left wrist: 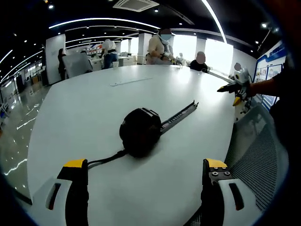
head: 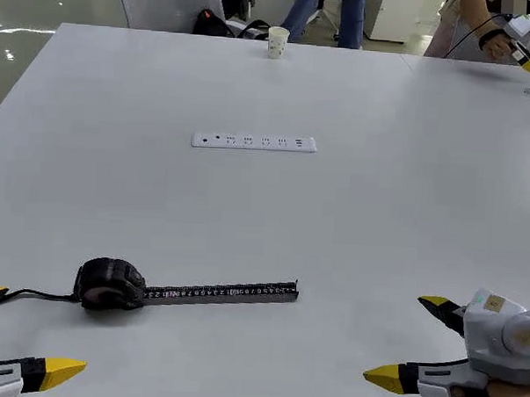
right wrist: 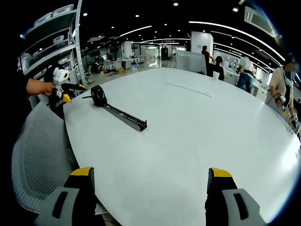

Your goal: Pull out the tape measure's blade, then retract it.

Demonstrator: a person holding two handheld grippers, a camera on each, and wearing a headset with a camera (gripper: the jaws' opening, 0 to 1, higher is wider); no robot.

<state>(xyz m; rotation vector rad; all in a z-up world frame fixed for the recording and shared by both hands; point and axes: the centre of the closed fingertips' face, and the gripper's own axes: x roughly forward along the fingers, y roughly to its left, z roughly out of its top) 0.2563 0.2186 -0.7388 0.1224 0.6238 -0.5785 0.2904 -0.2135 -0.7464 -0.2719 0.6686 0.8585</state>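
Observation:
A black tape measure (head: 110, 284) lies on the white table (head: 265, 207) at the near left, its dark blade (head: 221, 292) drawn out to the right and flat on the top. A black wrist cord (head: 32, 294) trails left from the case. My left gripper (head: 17, 328) stands open just left of the case, yellow tips apart, holding nothing. In the left gripper view the tape measure (left wrist: 141, 132) lies ahead of the open gripper (left wrist: 146, 165). My right gripper (head: 408, 341) is open at the near right, well off the blade's end. The right gripper view shows the blade (right wrist: 124, 117) far ahead of that gripper (right wrist: 150, 174).
A white power strip (head: 253, 142) lies mid-table. A paper cup (head: 278, 42) stands at the far edge. Another person's hand with a gripper (head: 516, 47) works at the far right. A grey mesh chair (right wrist: 37, 155) sits by the near edge.

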